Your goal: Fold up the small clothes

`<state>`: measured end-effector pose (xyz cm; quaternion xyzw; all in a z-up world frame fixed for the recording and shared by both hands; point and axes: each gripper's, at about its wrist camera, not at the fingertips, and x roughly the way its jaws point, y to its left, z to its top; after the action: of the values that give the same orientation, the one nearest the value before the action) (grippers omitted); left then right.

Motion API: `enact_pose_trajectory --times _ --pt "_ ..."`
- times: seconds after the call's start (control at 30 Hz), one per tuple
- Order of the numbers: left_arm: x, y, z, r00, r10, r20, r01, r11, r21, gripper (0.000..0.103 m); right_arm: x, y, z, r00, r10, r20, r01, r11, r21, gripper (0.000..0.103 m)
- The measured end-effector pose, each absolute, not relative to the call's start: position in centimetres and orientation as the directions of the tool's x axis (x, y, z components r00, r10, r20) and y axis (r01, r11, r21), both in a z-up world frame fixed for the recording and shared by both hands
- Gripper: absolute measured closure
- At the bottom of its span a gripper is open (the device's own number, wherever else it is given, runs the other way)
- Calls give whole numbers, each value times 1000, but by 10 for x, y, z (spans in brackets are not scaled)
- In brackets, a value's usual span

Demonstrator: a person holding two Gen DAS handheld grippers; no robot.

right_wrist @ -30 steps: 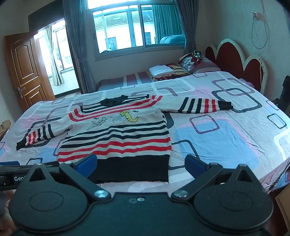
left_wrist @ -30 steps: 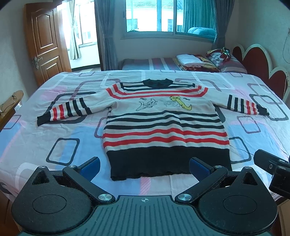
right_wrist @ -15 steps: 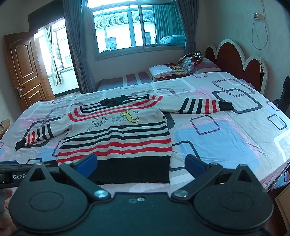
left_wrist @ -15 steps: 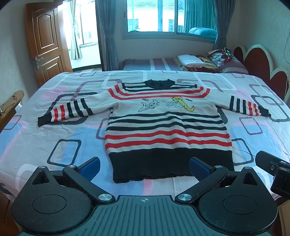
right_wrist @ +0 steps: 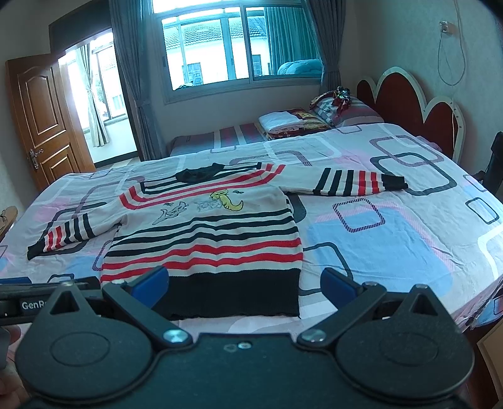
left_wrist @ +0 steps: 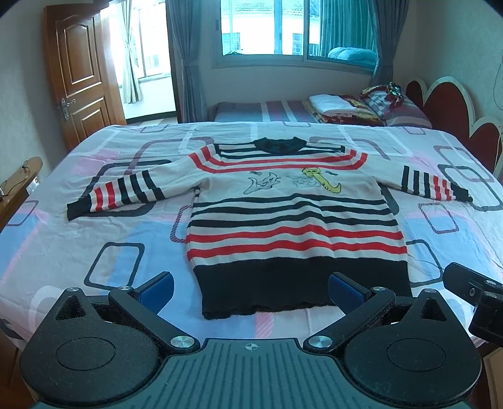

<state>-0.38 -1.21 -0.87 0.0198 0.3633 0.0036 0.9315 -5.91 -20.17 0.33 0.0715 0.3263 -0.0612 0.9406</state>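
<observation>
A small striped sweater in cream, black and red lies flat on the bed, face up, both sleeves spread out and its black hem nearest me. Cartoon figures mark its chest. My left gripper hovers open just in front of the hem, nothing between its blue pads. In the right wrist view the same sweater sits left of centre, and my right gripper stands open over the hem's right part, empty. The right gripper's body shows at the left view's edge.
The bed sheet has a pattern of rounded rectangles. A red scalloped headboard stands at the right, with pillows and folded bedding on a second bed behind. A wooden door is at the left, a window at the back.
Both views shifted only slightly; the sweater sits a touch further right in the left wrist view. Both grippers stayed open and the sweater did not move.
</observation>
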Motion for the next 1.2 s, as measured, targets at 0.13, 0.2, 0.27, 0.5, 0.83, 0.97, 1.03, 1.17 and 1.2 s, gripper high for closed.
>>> enact_pose_trajectory --times 0.13,0.2,0.27,0.5,0.83,0.97,1.03,1.17,1.2 --pt "-1 -8 -10 736 27 -676 5 999 45 0 -57 -199 2 778 -72 -624 165 982 92 1" --pt "3 -4 -12 733 27 -679 1 999 41 0 -56 -198 1 779 -71 -623 165 982 94 1" --pt "6 -1 -13 731 29 -681 -3 999 39 0 -55 -197 0 778 -76 -623 167 982 89 1" --pt "21 3 -20 720 36 -693 -10 999 42 0 -47 -194 -2 774 -84 -627 174 981 83 1" --pt "64 -7 -31 706 72 -705 -50 997 51 0 -9 -218 -13 765 -105 -636 201 976 81 1" --pt "87 -16 -37 694 75 -716 -61 997 46 0 8 -232 -18 764 -101 -637 204 975 90 1" --pt "100 -22 -40 685 72 -725 -61 997 41 0 19 -240 -21 761 -101 -641 208 973 94 1" --pt "123 -34 -48 675 78 -734 -66 997 45 0 40 -255 -27 751 -112 -651 220 972 85 1" --pt "128 -36 -49 672 78 -736 -66 997 45 0 46 -258 -29 748 -115 -654 223 971 84 1"
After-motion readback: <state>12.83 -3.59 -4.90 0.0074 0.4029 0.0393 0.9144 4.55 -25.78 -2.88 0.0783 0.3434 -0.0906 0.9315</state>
